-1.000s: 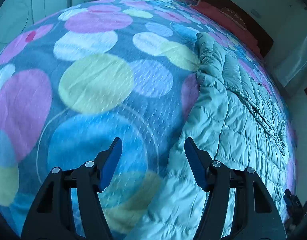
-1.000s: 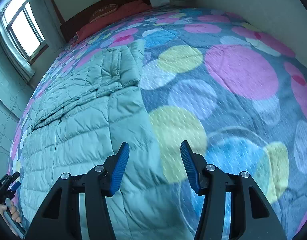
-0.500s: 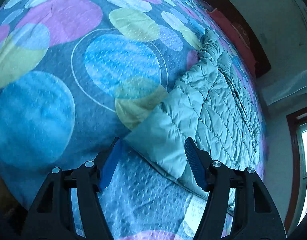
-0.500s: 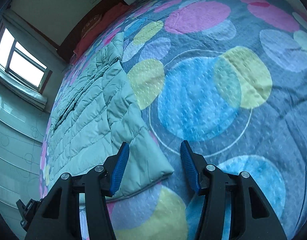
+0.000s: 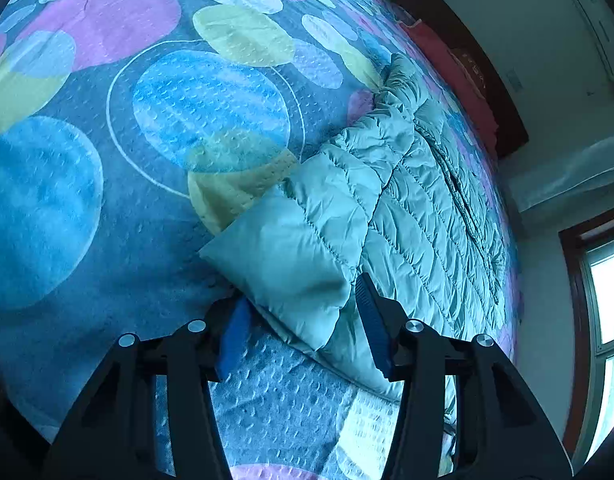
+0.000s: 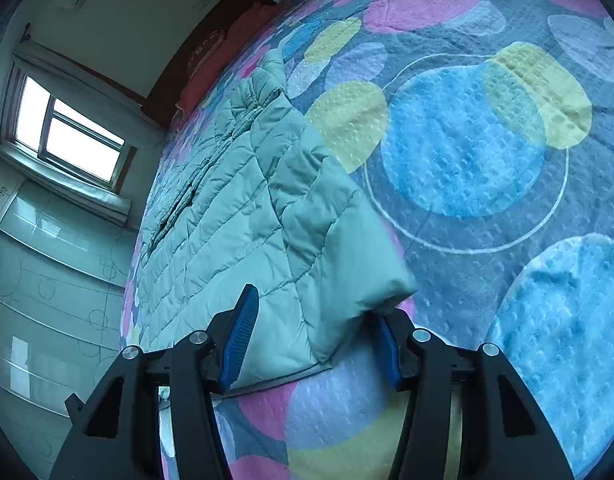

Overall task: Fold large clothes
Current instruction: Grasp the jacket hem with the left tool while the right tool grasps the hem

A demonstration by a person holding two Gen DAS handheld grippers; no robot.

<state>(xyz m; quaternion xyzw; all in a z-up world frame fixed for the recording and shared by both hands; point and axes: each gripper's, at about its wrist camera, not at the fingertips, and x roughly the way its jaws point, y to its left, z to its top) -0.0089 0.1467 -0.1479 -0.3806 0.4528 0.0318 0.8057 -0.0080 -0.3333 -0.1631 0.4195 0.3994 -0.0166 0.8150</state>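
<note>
A pale teal quilted down jacket [image 5: 407,208] lies flat on a bed whose blanket [image 5: 179,120] is printed with coloured circles. In the left wrist view my left gripper [image 5: 301,300] straddles one bottom corner of the jacket; its jaws are closing, the blue pads at the fabric's edges with a wide gap left. In the right wrist view the jacket [image 6: 235,216] runs away to the upper left, and my right gripper [image 6: 313,308] stands open astride the other bottom corner, one pad above the quilting, the other beside the puffed edge.
The blanket [image 6: 467,160] stretches wide beside the jacket. A red pillow [image 6: 223,60] and a dark wooden headboard [image 5: 487,92] lie at the far end. A window [image 6: 67,132] and pale wardrobe doors [image 6: 47,280] stand along the far side of the bed.
Both grippers came down from over the blanket and the jacket's side to its bottom corners, which now lie between the jaws. The left jaws have narrowed; the right jaws kept their width.
</note>
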